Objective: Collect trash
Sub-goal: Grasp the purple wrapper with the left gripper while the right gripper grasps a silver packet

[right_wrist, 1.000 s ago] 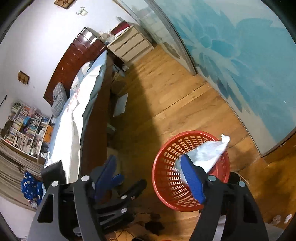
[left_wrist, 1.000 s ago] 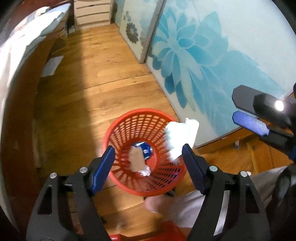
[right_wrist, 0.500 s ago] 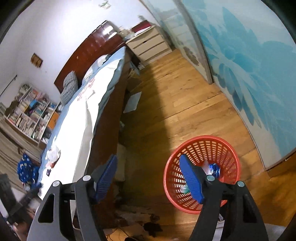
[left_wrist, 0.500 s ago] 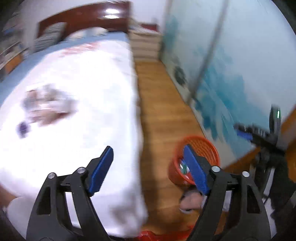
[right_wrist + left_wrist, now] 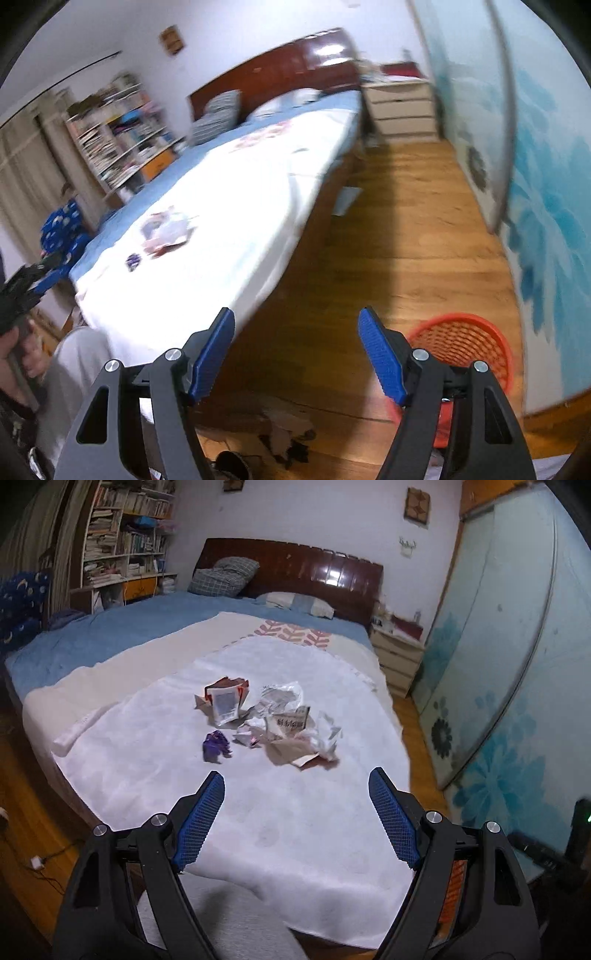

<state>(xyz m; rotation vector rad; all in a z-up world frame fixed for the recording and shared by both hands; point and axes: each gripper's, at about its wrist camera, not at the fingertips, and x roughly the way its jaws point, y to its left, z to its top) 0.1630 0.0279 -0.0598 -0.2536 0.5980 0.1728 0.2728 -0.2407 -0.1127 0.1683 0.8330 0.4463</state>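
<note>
Trash (image 5: 273, 720): loose pile mid-bed on the white blanket (image 5: 295, 812), well ahead of the left gripper (image 5: 295, 794); the right view, blurred, shows it as a small cluster (image 5: 162, 232).

- Red-and-white packet (image 5: 225, 701): thin printed film or card, flattened, creased. Judged light and somewhat slick; pinch a raised edge.
- Crumpled clear plastic (image 5: 282, 698): glossy, springy folds. Likely to slip; take a thick fold.
- Brown paper (image 5: 291, 751): flat, stiff-looking sheet, one corner lifted off the blanket. Best taken at that corner.
- White crumpled paper (image 5: 325, 736): soft wad beside the brown sheet, compressible; grip across the bulk.
- Purple wrapper (image 5: 216, 746): small twisted foil or film, set slightly apart to the left. Very light; easiest single pick.

None looks fragile; the soft blanket may bunch up under a low pinch.

Bin (image 5: 465, 350): red plastic lattice basket, round, on the wood floor just beside the bed foot.

Left gripper: blue ribbed pads spread wide, nothing between.
Right gripper (image 5: 295, 354): pads apart, empty, aimed at the floor between bed and bin.
</note>
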